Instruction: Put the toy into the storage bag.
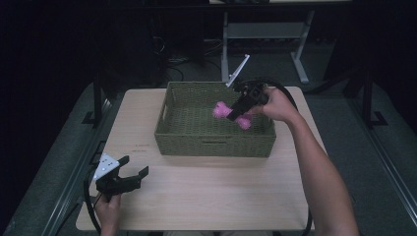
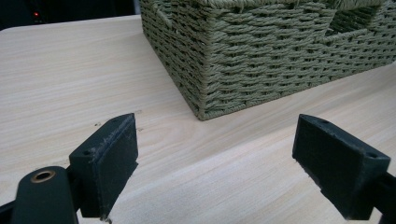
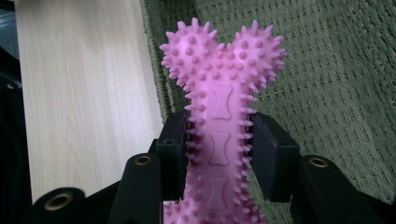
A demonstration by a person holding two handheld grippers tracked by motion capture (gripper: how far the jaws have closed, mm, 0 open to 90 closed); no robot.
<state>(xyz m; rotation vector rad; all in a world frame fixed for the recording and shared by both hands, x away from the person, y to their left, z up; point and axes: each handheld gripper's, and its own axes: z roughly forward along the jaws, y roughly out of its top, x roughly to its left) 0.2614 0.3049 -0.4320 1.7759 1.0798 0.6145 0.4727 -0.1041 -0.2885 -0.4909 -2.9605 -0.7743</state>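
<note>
Over the basket's (image 1: 215,147) right rim, right gripper (image 1: 239,111) clamping pink spiked bone (image 3: 219,107); left gripper (image 1: 132,173) wide, on bare table (image 1: 206,191) front-left.

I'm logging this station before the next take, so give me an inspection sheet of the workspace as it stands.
Surface: light wooden table, bare around the basket.
Job's things: green woven basket; pink spiky bone toy held over it.
Clutter: nothing seen.
Grippers: left hand-held gripper open near the table's front left; right hand-held gripper shut on the toy's shaft.
Cables: black cable trails from the left one.
Surroundings: dark room, desk frame behind.
</note>
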